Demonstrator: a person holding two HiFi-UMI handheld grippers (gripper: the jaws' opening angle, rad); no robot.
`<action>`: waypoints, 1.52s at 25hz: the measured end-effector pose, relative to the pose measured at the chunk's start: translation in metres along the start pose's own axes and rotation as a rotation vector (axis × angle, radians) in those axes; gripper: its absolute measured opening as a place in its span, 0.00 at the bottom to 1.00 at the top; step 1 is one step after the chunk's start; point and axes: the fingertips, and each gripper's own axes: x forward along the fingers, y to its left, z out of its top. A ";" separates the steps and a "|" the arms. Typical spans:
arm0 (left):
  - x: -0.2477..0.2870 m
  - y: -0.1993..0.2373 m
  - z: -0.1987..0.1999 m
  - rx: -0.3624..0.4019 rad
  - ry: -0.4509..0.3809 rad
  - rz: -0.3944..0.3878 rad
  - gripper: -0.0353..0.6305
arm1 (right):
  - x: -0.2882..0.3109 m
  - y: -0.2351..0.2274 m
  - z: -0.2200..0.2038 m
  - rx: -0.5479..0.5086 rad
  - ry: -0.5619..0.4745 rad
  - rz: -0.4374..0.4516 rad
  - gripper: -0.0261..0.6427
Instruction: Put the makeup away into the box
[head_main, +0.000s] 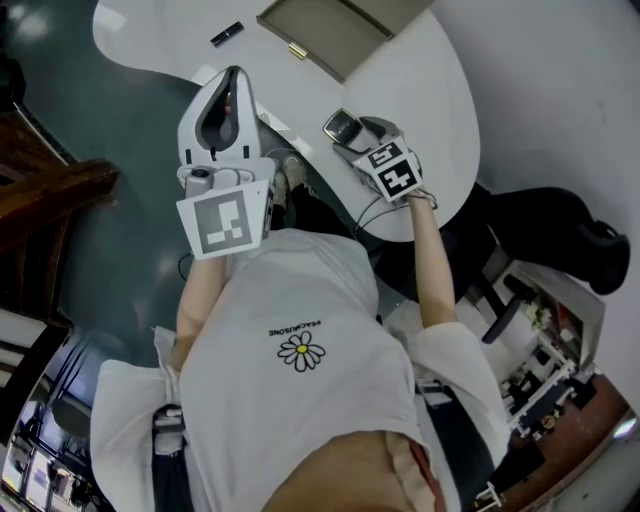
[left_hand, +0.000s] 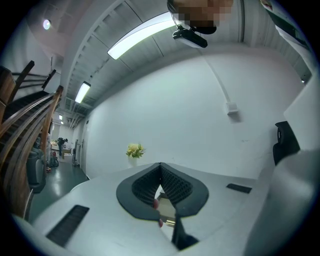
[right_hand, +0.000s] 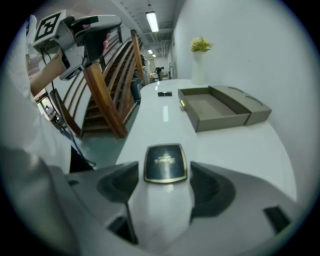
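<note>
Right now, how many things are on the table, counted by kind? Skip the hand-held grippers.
box: 1
compact: 1
black tube: 1
vase of flowers: 1
total: 4

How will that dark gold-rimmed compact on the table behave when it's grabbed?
The compact looks rigid and flat, so it probably won't roll. Its glossy lid on the smooth white table may let it slide.
</note>
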 end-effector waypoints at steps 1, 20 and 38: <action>0.000 -0.002 -0.001 0.001 0.002 -0.002 0.08 | 0.002 -0.001 -0.002 0.003 0.003 0.004 0.50; 0.002 -0.001 -0.005 0.001 0.017 0.004 0.08 | 0.007 -0.005 -0.009 -0.029 0.039 -0.032 0.49; 0.001 -0.004 0.022 0.004 -0.059 0.007 0.08 | -0.101 0.016 0.129 -0.002 -0.413 -0.109 0.49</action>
